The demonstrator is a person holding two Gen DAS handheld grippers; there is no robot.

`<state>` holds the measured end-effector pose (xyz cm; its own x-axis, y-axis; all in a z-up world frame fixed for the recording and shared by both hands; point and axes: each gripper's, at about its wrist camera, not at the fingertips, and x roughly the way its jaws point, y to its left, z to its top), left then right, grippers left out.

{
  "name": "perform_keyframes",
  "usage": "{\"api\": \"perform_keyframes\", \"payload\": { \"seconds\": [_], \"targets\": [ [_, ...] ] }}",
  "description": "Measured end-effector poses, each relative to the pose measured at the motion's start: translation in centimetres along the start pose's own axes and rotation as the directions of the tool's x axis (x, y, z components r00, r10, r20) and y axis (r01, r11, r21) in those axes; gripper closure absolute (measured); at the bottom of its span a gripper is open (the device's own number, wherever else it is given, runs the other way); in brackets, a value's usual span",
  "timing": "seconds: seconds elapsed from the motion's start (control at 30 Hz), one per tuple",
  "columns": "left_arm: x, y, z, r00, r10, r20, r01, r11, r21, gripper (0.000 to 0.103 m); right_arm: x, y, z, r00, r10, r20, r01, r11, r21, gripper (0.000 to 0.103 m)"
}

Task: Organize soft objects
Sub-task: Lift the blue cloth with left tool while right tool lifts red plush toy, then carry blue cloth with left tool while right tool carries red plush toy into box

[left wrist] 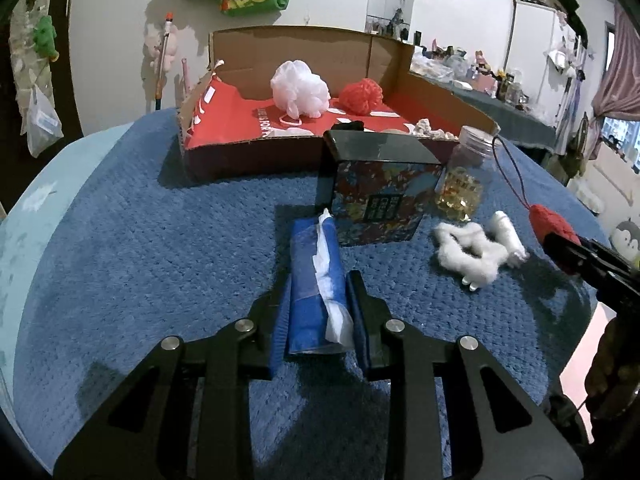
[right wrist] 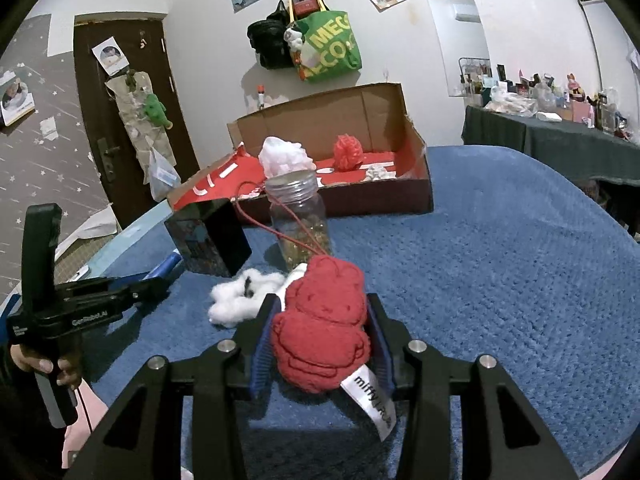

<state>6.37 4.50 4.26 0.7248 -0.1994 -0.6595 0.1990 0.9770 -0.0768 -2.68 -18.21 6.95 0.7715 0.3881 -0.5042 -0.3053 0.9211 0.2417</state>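
Observation:
My left gripper (left wrist: 318,284) is shut on a blue tissue pack (left wrist: 308,280) with white tissue sticking out of it, low over the blue blanket (left wrist: 160,240). A red plush toy (right wrist: 324,320) with a white label and a red hanging cord sits between the pads of my right gripper (right wrist: 322,300), which press on both its sides. In the left wrist view the right gripper (left wrist: 560,244) shows at the right edge with the red plush toy (left wrist: 552,224). An open cardboard box (left wrist: 248,152) with a red lining stands at the back, holding a white pouf (left wrist: 298,88) and a red pouf (left wrist: 362,96).
A dark patterned box (left wrist: 380,196) and a clear jar (left wrist: 464,184) of golden bits stand in front of the cardboard box. A white cotton wad (left wrist: 464,252) and a small white bottle (left wrist: 508,232) lie beside them. A person's hand (right wrist: 52,364) holds the left gripper's handle.

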Motion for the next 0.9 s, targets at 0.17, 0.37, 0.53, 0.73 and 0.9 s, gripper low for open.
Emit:
{"api": "perform_keyframes", "payload": {
  "seconds": [0.17, 0.37, 0.53, 0.73, 0.9],
  "targets": [
    [-0.2, 0.9, -0.1, 1.0, 0.022, -0.013, -0.022, 1.0, -0.019, 0.078, -0.1, -0.6, 0.2, 0.999, -0.034, -0.005, 0.034, 0.999, 0.015, 0.058],
    [-0.4, 2.3, 0.6, 0.999, 0.047, -0.023, -0.047, 0.999, -0.027, 0.078, -0.3, -2.7, 0.6, 0.994, -0.108, -0.016, 0.109, 0.993, 0.05, 0.058],
    [0.1, 3.3, 2.2, 0.998, 0.05, -0.037, -0.05, 0.999, -0.009, 0.078, -0.1, -4.0, 2.1, 0.985, -0.169, -0.016, 0.17, 0.985, 0.033, 0.058],
    [0.6, 4.1, 5.2, 0.999, 0.038, -0.034, -0.037, 0.999, 0.012, 0.078, 0.6, -4.2, 5.4, 0.981, -0.194, 0.012, 0.194, 0.981, -0.026, 0.058],
    [1.1, 4.6, 7.9, 1.0, 0.011, -0.023, -0.011, 0.999, 0.034, 0.078, 2.1, -3.8, 8.5, 0.982, -0.187, 0.022, 0.188, 0.978, -0.089, 0.058]
  ]
}}
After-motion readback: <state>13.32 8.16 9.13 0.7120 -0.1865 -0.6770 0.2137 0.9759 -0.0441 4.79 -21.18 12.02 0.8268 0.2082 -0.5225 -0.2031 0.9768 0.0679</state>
